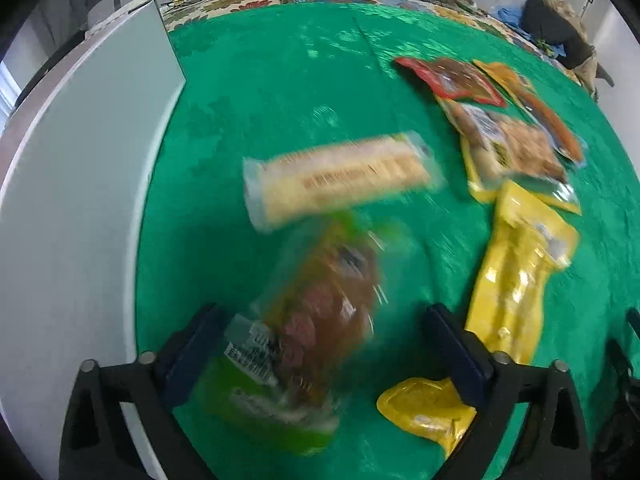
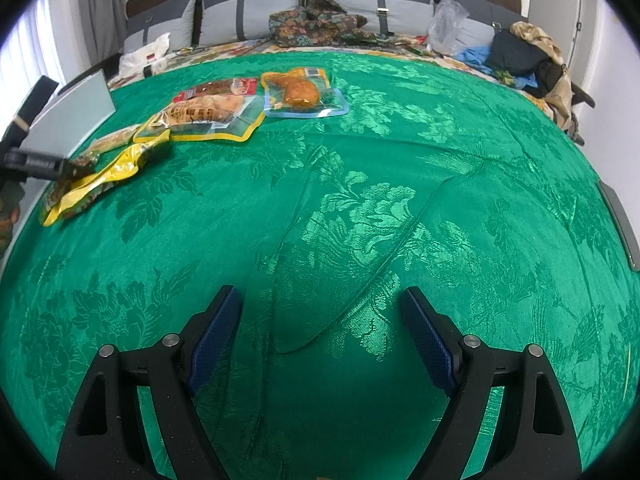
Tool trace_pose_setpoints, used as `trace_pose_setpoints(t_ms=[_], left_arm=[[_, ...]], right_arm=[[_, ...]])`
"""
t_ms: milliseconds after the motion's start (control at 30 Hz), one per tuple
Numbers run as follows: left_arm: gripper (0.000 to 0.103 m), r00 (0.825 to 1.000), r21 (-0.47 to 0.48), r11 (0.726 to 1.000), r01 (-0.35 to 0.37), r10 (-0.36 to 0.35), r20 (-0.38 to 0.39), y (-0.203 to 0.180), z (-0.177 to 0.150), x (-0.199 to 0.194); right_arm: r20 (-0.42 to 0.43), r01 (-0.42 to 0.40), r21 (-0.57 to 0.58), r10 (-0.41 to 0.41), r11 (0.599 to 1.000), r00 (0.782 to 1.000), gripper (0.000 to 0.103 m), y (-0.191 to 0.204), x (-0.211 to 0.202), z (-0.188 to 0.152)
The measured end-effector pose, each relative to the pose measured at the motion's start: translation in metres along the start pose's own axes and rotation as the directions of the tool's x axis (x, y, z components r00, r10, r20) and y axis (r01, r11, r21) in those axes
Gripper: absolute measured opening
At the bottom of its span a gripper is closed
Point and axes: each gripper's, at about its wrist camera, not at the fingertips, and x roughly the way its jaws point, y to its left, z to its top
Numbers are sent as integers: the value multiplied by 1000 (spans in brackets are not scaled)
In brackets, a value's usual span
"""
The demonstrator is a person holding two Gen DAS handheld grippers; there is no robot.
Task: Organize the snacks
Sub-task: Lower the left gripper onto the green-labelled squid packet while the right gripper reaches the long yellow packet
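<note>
Left gripper (image 1: 320, 352), jaws apart, straddles the blurred green-and-brown clear snack packet (image 1: 316, 320); centre both pads before clamping.

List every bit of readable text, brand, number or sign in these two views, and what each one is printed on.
None can be read.
Green-edged snack pack: white barcode label, print motion-blurred.
Cracker pack: a line of orange print, blurred.
Yellow pouch: small label, blurred.
Red-topped pouch: label too small.
Yellow-rimmed pouch: dark lettering too small.
Drumstick pouch: no legible print.
</note>
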Motion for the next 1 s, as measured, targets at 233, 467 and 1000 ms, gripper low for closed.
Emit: trace_pose_setpoints(t_ms=[233,467,1000], left_arm=[[58,999,-19,1000,7,-6,53,-21,-51,-30],[64,996,-71,997,-41,46,70,-39,-132,-58],[103,963,-138,988,-65,99,253,-20,-128,-40]], right_arm=[[0,0,0,0,1000,1000,86,0,0,0],[0,0,0,0,1000,1000,86,0,0,0],[0,0,1,0,1000,1000,86,0,0,0]])
